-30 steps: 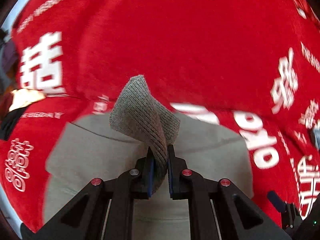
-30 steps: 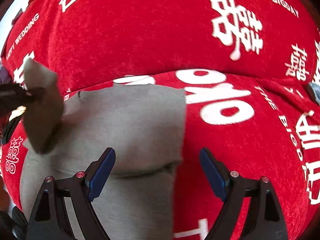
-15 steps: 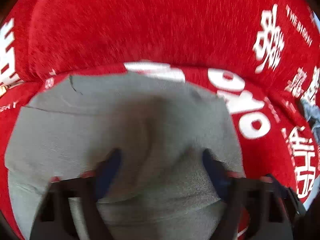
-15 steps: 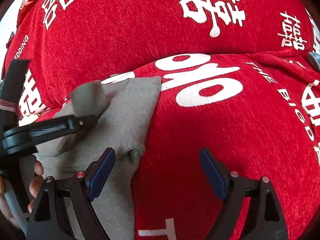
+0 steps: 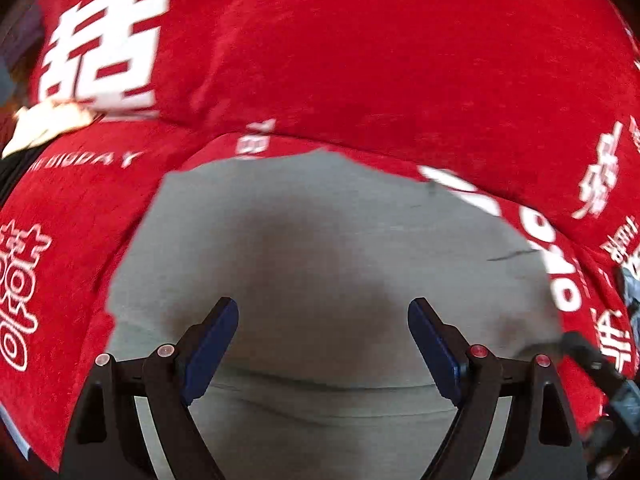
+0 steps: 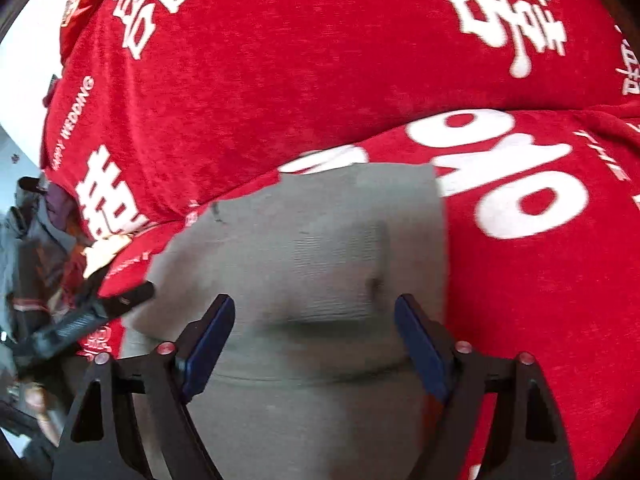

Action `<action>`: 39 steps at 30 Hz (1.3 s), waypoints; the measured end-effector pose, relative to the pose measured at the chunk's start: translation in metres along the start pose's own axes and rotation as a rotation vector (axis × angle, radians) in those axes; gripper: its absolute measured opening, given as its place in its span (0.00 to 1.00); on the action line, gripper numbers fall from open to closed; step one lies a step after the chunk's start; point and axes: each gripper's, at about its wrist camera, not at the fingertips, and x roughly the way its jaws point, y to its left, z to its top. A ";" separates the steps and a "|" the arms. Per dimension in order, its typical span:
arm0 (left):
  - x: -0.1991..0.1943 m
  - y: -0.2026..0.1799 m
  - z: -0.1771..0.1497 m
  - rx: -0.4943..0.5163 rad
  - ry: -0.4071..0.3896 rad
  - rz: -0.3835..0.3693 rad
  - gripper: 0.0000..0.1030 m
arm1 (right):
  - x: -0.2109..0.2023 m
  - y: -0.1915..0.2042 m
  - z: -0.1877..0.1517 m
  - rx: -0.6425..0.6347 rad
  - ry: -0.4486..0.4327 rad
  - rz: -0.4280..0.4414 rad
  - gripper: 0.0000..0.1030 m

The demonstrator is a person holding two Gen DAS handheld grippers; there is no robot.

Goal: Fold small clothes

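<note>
A small grey knitted garment [image 5: 328, 240] lies flat on the red cloth with white lettering [image 5: 360, 60]. My left gripper [image 5: 323, 320] hovers over its near part, jaws wide open, nothing between the blue pads. The same grey garment [image 6: 320, 248] fills the middle of the right wrist view, with a fold line running across it near the fingers. There my right gripper [image 6: 314, 318] stands open above the garment, gripping nothing. At the left edge of that view the left gripper's black finger [image 6: 92, 312] shows beside the garment.
The red cloth [image 6: 320, 60] covers a cushioned surface that rises behind the garment. A pale object [image 5: 48, 124] and dark clutter [image 6: 32, 240] lie past the cloth's left edge. Part of the other black gripper [image 5: 600, 376] shows at the lower right.
My left gripper let go of the raised grey corner, opened wide and swung over the flat garment. The right gripper stayed open and shifted left over the garment.
</note>
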 end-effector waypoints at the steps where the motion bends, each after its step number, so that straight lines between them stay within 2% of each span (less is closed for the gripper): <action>1: 0.004 0.007 -0.003 -0.008 0.008 0.007 0.85 | 0.006 0.002 -0.003 0.018 0.021 -0.014 0.80; 4: 0.020 0.013 -0.013 0.005 0.048 0.022 0.85 | 0.028 -0.002 -0.006 0.065 0.064 -0.020 0.72; 6: 0.023 0.002 -0.020 0.084 0.000 0.086 0.85 | 0.036 -0.003 0.001 0.085 0.031 -0.036 0.72; 7: 0.025 -0.004 -0.023 0.112 -0.004 0.108 0.85 | 0.043 -0.001 0.007 0.087 0.030 -0.052 0.65; 8: 0.025 -0.005 -0.023 0.119 -0.008 0.114 0.85 | 0.046 -0.001 0.011 0.090 0.038 -0.071 0.45; 9: 0.023 -0.005 -0.023 0.117 -0.009 0.105 0.85 | 0.048 0.000 0.016 0.089 0.054 -0.080 0.35; 10: 0.022 -0.003 -0.022 0.105 -0.002 0.087 0.85 | 0.046 0.001 0.018 0.087 0.049 -0.056 0.20; 11: 0.021 0.001 -0.021 0.092 0.002 0.073 0.85 | 0.041 0.002 0.019 0.078 0.034 -0.045 0.18; 13: 0.023 0.004 -0.019 0.087 0.003 0.063 0.85 | 0.031 0.006 0.018 0.034 0.000 -0.070 0.18; 15: 0.024 -0.001 -0.022 0.118 -0.009 0.079 0.85 | 0.015 0.004 0.014 0.044 -0.026 -0.052 0.19; 16: 0.024 -0.003 -0.023 0.132 -0.012 0.087 0.88 | 0.007 0.001 0.010 0.065 -0.023 -0.048 0.27; 17: 0.024 -0.003 -0.024 0.136 -0.018 0.086 0.90 | 0.002 -0.002 0.007 0.082 -0.014 -0.047 0.55; 18: 0.026 -0.004 -0.024 0.133 -0.020 0.080 0.91 | -0.002 -0.005 0.001 0.097 -0.006 -0.048 0.68; 19: 0.026 -0.004 -0.024 0.130 -0.025 0.082 0.91 | -0.004 -0.006 -0.003 0.102 -0.015 -0.049 0.76; 21: 0.026 -0.005 -0.023 0.124 -0.025 0.088 0.91 | -0.003 -0.009 -0.009 0.097 -0.026 -0.056 0.76; 24: 0.026 -0.003 -0.022 0.118 -0.019 0.083 0.91 | 0.013 -0.012 -0.007 0.126 0.006 -0.058 0.75; 26: 0.025 -0.003 -0.023 0.121 -0.016 0.079 0.91 | 0.026 -0.008 0.000 0.096 -0.002 -0.094 0.71; 27: 0.025 -0.003 -0.023 0.123 -0.014 0.079 0.91 | 0.032 -0.005 0.003 0.078 0.008 -0.107 0.58; 28: 0.025 -0.003 -0.022 0.125 -0.012 0.080 0.91 | 0.040 -0.002 0.006 0.062 0.036 -0.120 0.37; 29: 0.025 -0.003 -0.022 0.126 -0.011 0.081 0.91 | 0.045 0.000 0.009 0.050 0.056 -0.127 0.20; 31: 0.024 -0.004 -0.019 0.125 -0.001 0.082 0.91 | 0.043 0.007 0.014 0.016 0.054 -0.118 0.10; 34: 0.016 -0.001 -0.013 0.078 0.005 0.013 0.91 | 0.018 0.022 0.020 -0.067 -0.057 -0.133 0.09; 35: 0.016 -0.001 -0.012 0.066 0.008 -0.001 0.91 | 0.016 0.022 0.022 -0.068 -0.069 -0.145 0.09; 37: 0.022 -0.006 -0.011 0.077 0.022 0.016 0.91 | 0.026 0.016 0.024 -0.061 -0.035 -0.159 0.09; 39: 0.030 -0.016 -0.016 0.149 0.007 0.081 0.93 | 0.045 0.005 0.021 -0.047 0.028 -0.183 0.11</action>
